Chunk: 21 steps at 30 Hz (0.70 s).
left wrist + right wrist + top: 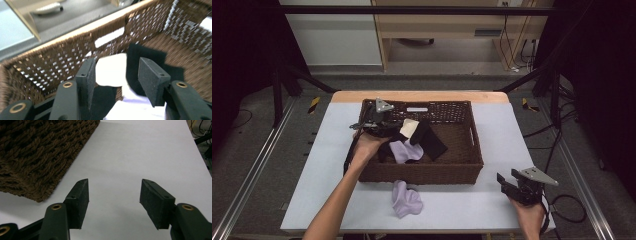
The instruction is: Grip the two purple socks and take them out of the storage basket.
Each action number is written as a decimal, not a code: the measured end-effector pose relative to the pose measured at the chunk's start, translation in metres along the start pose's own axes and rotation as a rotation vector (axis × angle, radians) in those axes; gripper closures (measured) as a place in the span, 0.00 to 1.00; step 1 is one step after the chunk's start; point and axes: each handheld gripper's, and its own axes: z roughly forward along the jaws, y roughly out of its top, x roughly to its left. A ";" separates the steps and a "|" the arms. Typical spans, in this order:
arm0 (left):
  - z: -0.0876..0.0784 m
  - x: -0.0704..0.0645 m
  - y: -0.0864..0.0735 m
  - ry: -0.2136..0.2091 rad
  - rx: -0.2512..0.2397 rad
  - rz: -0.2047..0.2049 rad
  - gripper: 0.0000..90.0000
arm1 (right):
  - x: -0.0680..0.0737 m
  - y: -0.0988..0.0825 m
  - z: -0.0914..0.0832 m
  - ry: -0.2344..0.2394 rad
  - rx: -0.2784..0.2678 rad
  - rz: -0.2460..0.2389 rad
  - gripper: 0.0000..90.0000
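Left tongs (pixel 388 125) are down inside the woven basket (pixel 472 165), over by its left end, and the jaws are spread apart with nothing pinched. From the left gripper view you're looking between the two black pads at a cream-coloured cloth (pixel 111 68) lying on the basket floor, with a black cloth (pixel 147 53) spread out behind it and a bit of pale lilac fabric (pixel 132 110) right underneath the pads. The cloths sit in the gap but the pads aren't pressing on any of them, as far as I can see. That view is a bit blurry though.

From above, the pile in the basket is the cream piece on top, the black one fanned out toward the middle, and a lilac cloth (pixel 404 151) draped near the front wall. A second lilac cloth (pixel 406 199) is outside, crumpled on the counter (pixel 472 200) just in front of the basket's front wall.

Right tongs (pixel 506 182) are parked over the counter's near right corner, well away from the basket, jaws wide open and empty. Their own camera looks across bare white counter with the basket's corner (pixel 37 157) off to the upper left.
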 end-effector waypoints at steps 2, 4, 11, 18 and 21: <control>0.008 0.002 -0.003 -0.004 0.034 0.001 0.52 | 0.000 0.000 0.000 0.001 0.002 -0.001 0.45; 0.015 0.003 -0.007 -0.005 0.064 0.002 0.52 | 0.000 0.000 0.001 -0.001 0.002 -0.005 0.45; 0.030 0.004 -0.021 -0.026 0.159 0.001 0.53 | 0.001 0.000 0.001 -0.002 0.006 -0.007 0.44; 0.041 0.000 -0.027 -0.049 0.255 0.039 0.54 | 0.001 -0.001 0.002 -0.003 0.011 -0.013 0.43; 0.043 -0.002 -0.028 -0.050 0.274 0.056 0.54 | 0.001 -0.001 0.002 -0.004 0.013 -0.012 0.43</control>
